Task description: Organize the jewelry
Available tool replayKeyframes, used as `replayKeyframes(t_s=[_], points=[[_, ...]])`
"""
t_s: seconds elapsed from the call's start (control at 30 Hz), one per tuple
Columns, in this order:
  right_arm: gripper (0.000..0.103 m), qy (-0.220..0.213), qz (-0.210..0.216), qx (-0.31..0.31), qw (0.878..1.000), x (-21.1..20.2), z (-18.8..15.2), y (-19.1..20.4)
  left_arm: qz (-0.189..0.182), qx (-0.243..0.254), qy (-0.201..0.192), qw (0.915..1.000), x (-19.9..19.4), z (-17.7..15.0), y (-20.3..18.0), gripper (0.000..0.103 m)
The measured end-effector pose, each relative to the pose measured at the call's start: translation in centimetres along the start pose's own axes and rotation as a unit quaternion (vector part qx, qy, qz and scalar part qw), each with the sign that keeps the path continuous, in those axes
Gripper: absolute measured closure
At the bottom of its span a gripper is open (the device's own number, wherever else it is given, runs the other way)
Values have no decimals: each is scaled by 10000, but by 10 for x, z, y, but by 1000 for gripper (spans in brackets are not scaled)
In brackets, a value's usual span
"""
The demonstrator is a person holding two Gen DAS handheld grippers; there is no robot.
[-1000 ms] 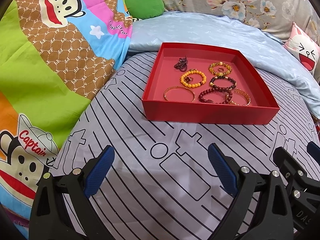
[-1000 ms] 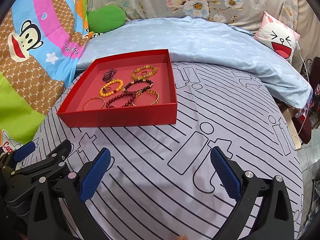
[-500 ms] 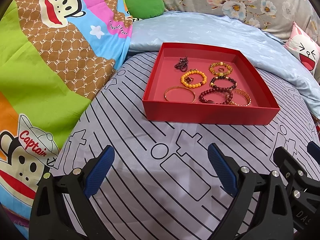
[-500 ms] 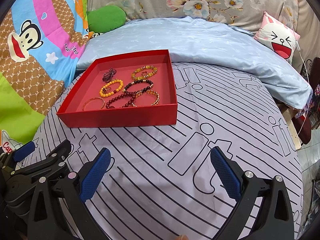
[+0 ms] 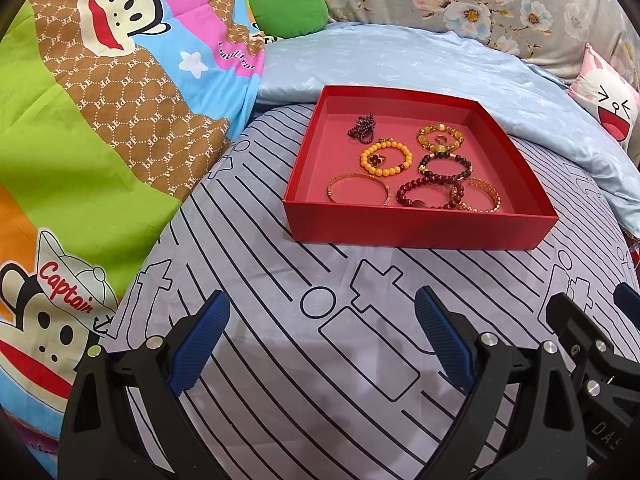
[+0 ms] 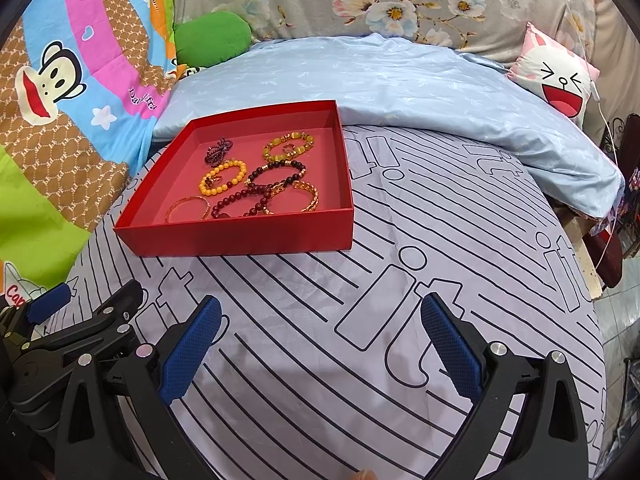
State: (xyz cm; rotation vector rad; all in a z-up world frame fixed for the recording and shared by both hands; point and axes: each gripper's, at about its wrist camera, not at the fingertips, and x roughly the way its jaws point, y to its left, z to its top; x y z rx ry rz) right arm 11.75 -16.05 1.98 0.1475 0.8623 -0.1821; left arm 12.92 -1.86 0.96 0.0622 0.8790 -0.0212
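The red tray (image 5: 416, 228) lies on the striped bed sheet (image 5: 280, 360), just in front of a light blue blanket (image 5: 400, 60). Inside the tray are several bracelets: an orange bead bracelet (image 5: 386, 158), a thin gold bangle (image 5: 358, 189) and a dark red bead bracelet (image 5: 430, 194). The left claw (image 5: 320, 340) and the right claw (image 6: 320, 344) both stand wide apart over the sheet, well before the tray, holding nothing.

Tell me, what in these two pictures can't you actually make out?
- Small ring inside the orange bead bracelet: too small in both views to read its design.
- Red tray near wall hides the tray floor just behind it in both views.
- Right gripper: body cut off by the bottom edge, right wrist view.
- Furniture beyond the bed, right wrist view: cropped by the lens rim.
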Motion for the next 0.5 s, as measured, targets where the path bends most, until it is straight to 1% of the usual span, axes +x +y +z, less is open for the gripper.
replayKeyframes(t_s=[0.37, 0.5], points=[[7, 5, 4, 0, 10000, 0, 0, 0, 1, 7, -9, 10000, 0, 1, -1, 14], [7, 1, 4, 3, 10000, 0, 0, 0, -30, 7, 45, 10000, 1, 1, 0, 14]])
